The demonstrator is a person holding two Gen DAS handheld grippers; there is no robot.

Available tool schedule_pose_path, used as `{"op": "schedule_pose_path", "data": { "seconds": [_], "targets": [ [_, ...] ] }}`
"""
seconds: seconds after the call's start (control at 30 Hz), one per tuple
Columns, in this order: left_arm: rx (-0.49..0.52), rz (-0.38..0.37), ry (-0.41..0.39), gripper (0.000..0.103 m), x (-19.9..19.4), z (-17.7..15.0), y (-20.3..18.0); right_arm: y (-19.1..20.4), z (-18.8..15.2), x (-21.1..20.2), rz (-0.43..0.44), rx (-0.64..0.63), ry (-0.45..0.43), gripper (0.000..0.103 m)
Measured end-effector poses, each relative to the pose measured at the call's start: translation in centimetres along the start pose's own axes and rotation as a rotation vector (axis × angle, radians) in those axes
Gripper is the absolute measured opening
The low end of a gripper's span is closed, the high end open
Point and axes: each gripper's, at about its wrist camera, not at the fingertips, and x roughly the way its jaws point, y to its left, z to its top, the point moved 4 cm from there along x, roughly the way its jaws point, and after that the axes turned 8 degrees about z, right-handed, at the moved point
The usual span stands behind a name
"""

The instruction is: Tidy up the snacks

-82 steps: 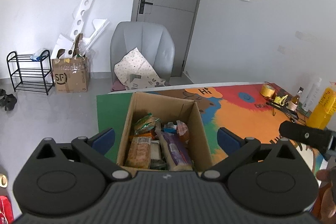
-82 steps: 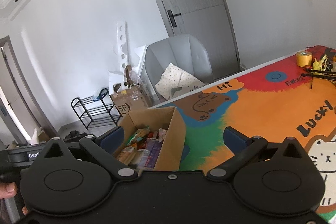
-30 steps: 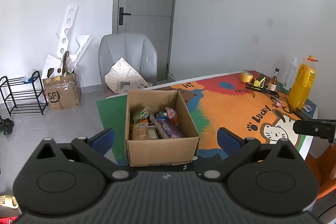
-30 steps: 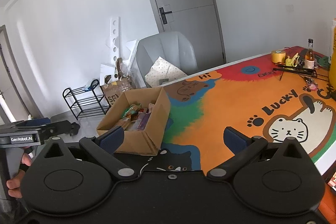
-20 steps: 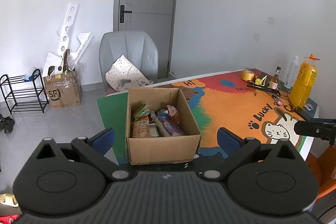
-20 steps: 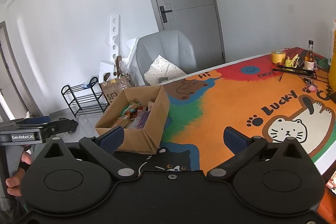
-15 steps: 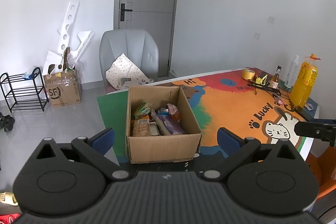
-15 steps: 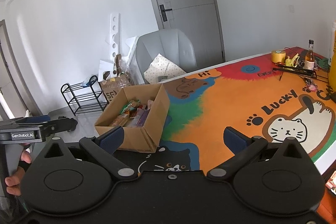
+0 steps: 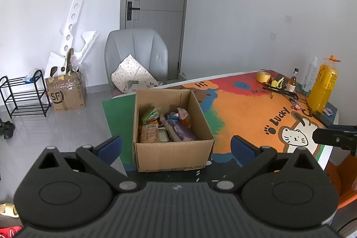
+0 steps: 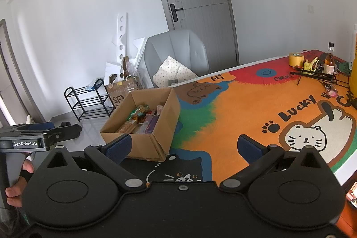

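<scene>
An open cardboard box [image 9: 174,155] stands on the colourful table mat [image 9: 245,113], near its front left corner. Several snack packets [image 9: 165,126] lie inside it. The box also shows in the right wrist view [image 10: 154,144], with the snack packets [image 10: 138,122] visible. My left gripper [image 9: 176,146] is open and empty, held back from the box. My right gripper [image 10: 183,146] is open and empty, to the right of the box above the mat [image 10: 256,108]. The left gripper also shows at the left edge of the right wrist view [image 10: 40,135].
A yellow juice bottle [image 9: 322,88], small bottles, a tape roll [image 9: 262,76] and a black rack [image 9: 281,90] sit at the table's far right. A grey chair [image 9: 136,55] with a cushion stands behind the table. A floor box [image 9: 65,93] and shoe rack [image 9: 22,95] are left.
Both grippers have pulled back and up from the box, so it looks smaller and more of the table shows. Both stay open and empty.
</scene>
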Motion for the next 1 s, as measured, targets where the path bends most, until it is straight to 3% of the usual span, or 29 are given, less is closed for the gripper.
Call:
{"op": "schedule_pose_path", "data": {
  "seconds": [1.0],
  "targets": [
    [0.01,-0.014,0.01,0.103,0.43,-0.46,-0.64,-0.21,0.1,0.17,-0.008,-0.002,-0.004,0.103]
  ]
}}
